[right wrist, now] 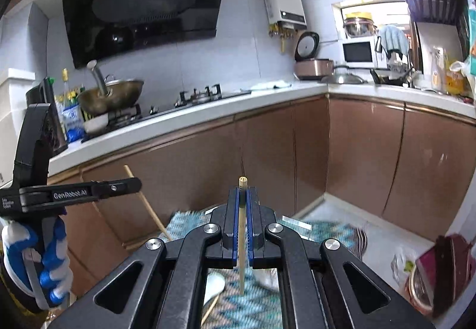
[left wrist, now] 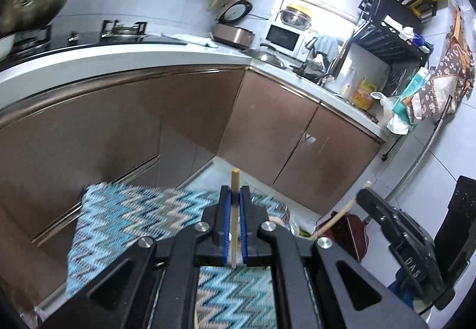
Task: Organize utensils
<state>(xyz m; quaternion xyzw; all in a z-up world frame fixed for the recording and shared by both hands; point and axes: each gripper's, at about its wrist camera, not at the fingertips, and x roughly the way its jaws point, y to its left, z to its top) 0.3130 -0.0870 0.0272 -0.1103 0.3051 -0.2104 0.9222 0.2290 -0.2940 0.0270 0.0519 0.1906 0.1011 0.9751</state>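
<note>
Each tool (left wrist: 235, 195) (right wrist: 243, 195) clamps one chopstick (left wrist: 235, 219) (right wrist: 241, 239) lengthwise, tip protruding.

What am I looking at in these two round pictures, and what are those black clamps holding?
There is no robot arm: a person carries a hand-held two-finger gripper in each hand, with a fisheye camera looking forward along its fingers. One picture is from the left gripper, shut on a wooden chopstick. The other is from the right gripper, shut on a second chopstick. Its view also shows the gloved left hand at the left edge. Below lies a blue zigzag cloth; behind are a kitchen counter and wok.
</note>
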